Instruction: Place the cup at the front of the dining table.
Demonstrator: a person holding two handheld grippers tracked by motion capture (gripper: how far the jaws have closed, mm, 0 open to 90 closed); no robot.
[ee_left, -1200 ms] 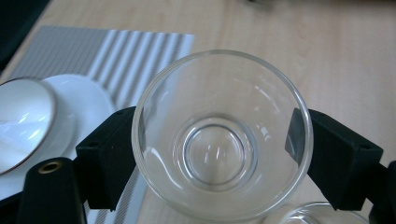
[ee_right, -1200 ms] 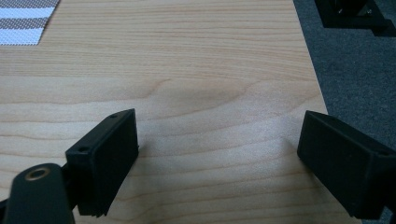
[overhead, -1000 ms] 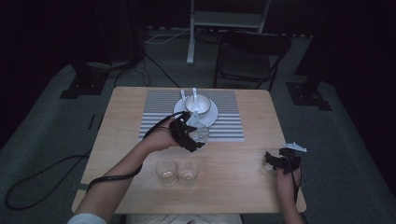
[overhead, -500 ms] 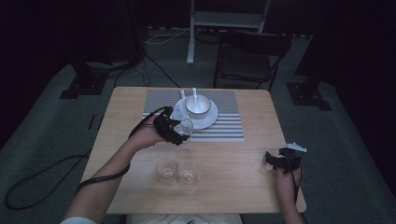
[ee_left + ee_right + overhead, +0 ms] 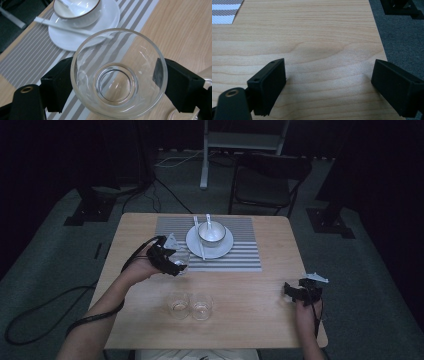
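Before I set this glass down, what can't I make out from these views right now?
- Glass, left gripper view: its base and whether it touches the placemat; the bowl of the glass hides them.
- High view: glass small and dim, partly covered by the left claw.
- Two glasses, high view: contents too dim to tell.
- Bowl, left gripper view: cut off by the top edge.

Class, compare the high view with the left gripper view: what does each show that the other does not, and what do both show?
The high view alone shows the two glasses standing together near the table's front edge, the right gripper, open over bare wood, and the chair. The left gripper view alone shows the held glass from above: empty, clamped between both jaws. Both show the left gripper, the striped mat, the white plate and the bowl on it.
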